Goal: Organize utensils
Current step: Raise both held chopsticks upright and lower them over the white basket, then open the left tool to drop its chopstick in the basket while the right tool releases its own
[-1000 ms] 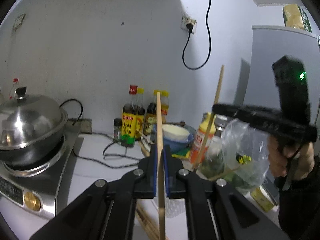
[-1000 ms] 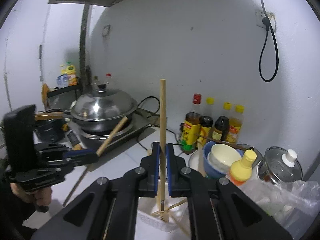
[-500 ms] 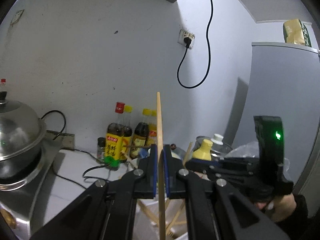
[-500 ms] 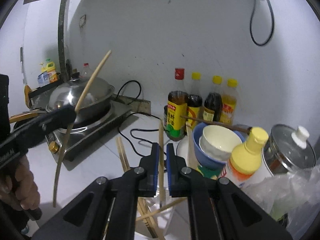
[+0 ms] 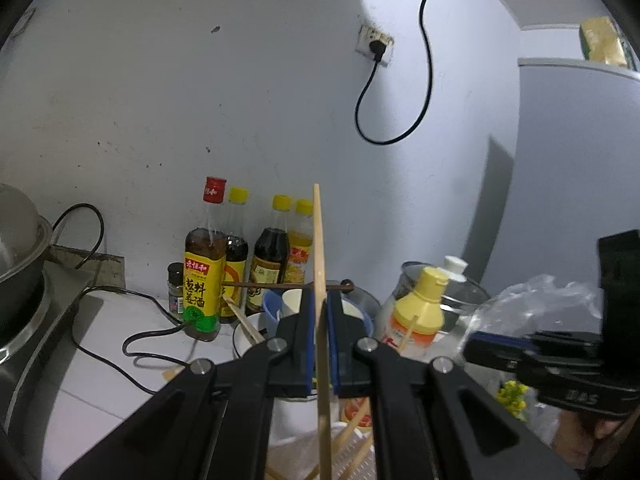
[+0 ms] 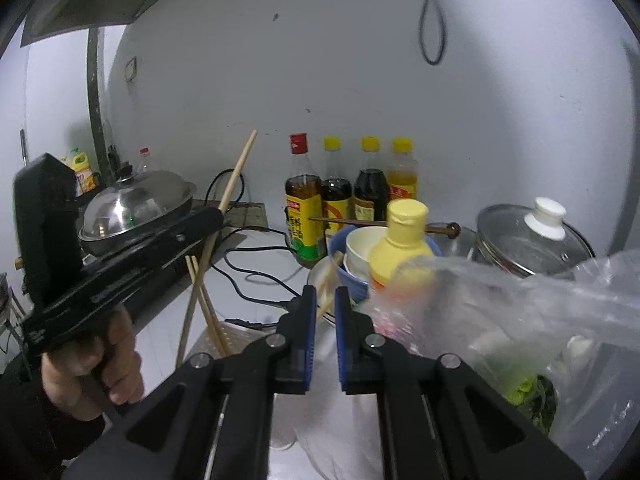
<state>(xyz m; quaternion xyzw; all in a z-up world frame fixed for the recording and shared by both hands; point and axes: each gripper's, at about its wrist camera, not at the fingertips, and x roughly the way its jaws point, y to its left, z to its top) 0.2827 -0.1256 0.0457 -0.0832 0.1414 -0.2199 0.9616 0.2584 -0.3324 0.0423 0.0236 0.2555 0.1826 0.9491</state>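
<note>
both wrist views face wall | share sauce bottles [image 5: 202, 276] [image 6: 304, 208]

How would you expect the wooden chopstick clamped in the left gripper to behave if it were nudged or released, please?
The chopstick is thin and straight, so probably stiff and very light. The left gripper pinches it well below its top, so a sideways nudge could pivot it. Being a slim stick, it would likely topple and perhaps roll once released.

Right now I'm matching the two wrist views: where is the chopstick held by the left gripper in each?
Left wrist: chopstick stands upright at centre, clamped in the left gripper.
Right wrist: same chopstick slants at left-centre.
Shared landmark: red-capped bottle.
</note>
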